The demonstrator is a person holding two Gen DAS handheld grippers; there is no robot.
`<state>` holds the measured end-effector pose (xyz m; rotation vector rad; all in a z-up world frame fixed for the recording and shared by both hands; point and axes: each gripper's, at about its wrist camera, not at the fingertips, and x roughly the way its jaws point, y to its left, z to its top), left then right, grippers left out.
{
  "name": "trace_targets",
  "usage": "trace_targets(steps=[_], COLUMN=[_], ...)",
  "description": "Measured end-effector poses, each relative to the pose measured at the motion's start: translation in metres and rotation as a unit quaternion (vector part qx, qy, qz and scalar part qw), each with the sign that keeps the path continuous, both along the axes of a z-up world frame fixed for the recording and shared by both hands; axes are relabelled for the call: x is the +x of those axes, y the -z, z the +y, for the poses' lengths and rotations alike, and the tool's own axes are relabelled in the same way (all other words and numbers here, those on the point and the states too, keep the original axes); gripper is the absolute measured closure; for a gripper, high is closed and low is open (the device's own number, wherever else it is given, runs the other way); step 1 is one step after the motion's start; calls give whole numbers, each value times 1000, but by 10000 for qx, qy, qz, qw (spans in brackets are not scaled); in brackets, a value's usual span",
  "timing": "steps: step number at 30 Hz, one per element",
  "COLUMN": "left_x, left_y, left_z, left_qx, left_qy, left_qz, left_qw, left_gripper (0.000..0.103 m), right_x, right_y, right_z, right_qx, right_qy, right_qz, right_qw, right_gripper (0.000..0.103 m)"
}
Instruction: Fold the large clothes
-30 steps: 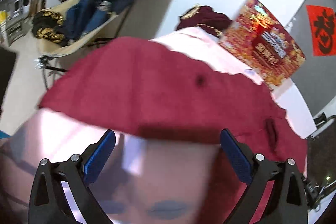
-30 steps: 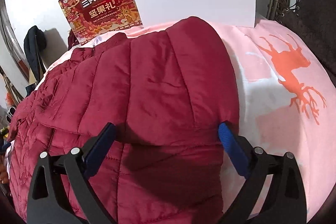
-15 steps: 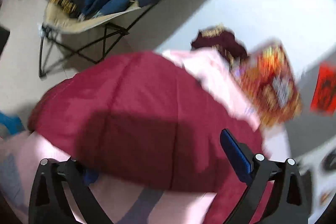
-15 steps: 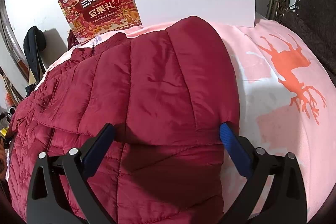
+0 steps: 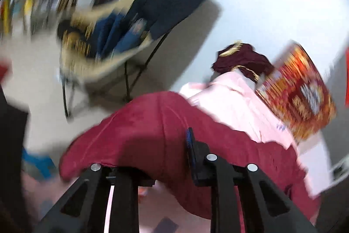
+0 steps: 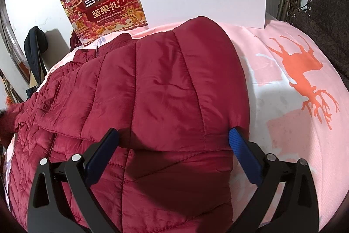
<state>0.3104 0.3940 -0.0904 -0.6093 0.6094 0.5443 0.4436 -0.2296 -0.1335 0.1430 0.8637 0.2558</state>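
Left claw [image 5: 152, 158] pinched on a raised fold of the red quilted jacket [image 6: 152, 84], one blue pad [image 5: 189, 145] showing against the cloth, the view blurred. Right claw [image 6: 174, 145] spread wide over the jacket's folded-over sleeve, pads at either side of it. Jacket spread on the pink sheet [image 6: 283, 113], in front of the red gift box [image 6: 109, 6] and white board [image 6: 202, 3].
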Motion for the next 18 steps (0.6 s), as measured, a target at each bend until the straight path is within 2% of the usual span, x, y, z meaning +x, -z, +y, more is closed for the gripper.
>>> trace_targets(steps=[2, 3, 5, 7, 8, 11, 13, 15, 16, 17, 18], left_x=[11, 20, 31, 41, 47, 62, 73, 83, 90, 95, 96], left_y=[-28, -46, -66, -79, -79, -57, -24, 16, 40, 53, 65], left_z=[-38, -68, -118, -182, -221, -305, -355, -389, -402, -408, -415], left_qx=[698, 1100, 1659, 2266, 2548, 2970, 3144, 3186, 3083, 3101, 3302], left_qy=[378, 678, 1144, 1759, 2155, 3072, 3572, 3899, 4072, 4066, 4011], left_qz=[-1, -41, -115, -203, -219, -34, 240, 594, 830, 969, 1058], left_qw=[9968, 9916, 9794, 9578, 9424, 9041, 8792, 8620, 8557, 8539, 8478], left_gripper=[82, 82, 82, 81, 81, 81, 79, 79, 79, 76, 77], right_x=[0, 0, 0, 0, 0, 0, 0, 1, 0, 0, 1], right_y=[0, 0, 0, 0, 0, 0, 0, 0, 1, 1, 1], right_z=[0, 0, 0, 0, 0, -1, -2, -4, -5, -6, -7], right_qx=[6, 5, 9, 22, 41, 100, 175, 256, 284, 321, 339], right_qy=[0, 1, 2, 0, -6, -12, -21, -30, -27, -31, -33], right_qz=[-1, 0, -1, -1, -2, -3, 2, 6, 8, 12, 18], right_qw=[10000, 10000, 10000, 10000, 10000, 9999, 9998, 9997, 9996, 9995, 9994], right_gripper=[4, 4, 4, 4, 4, 4, 4, 4, 4, 4, 4])
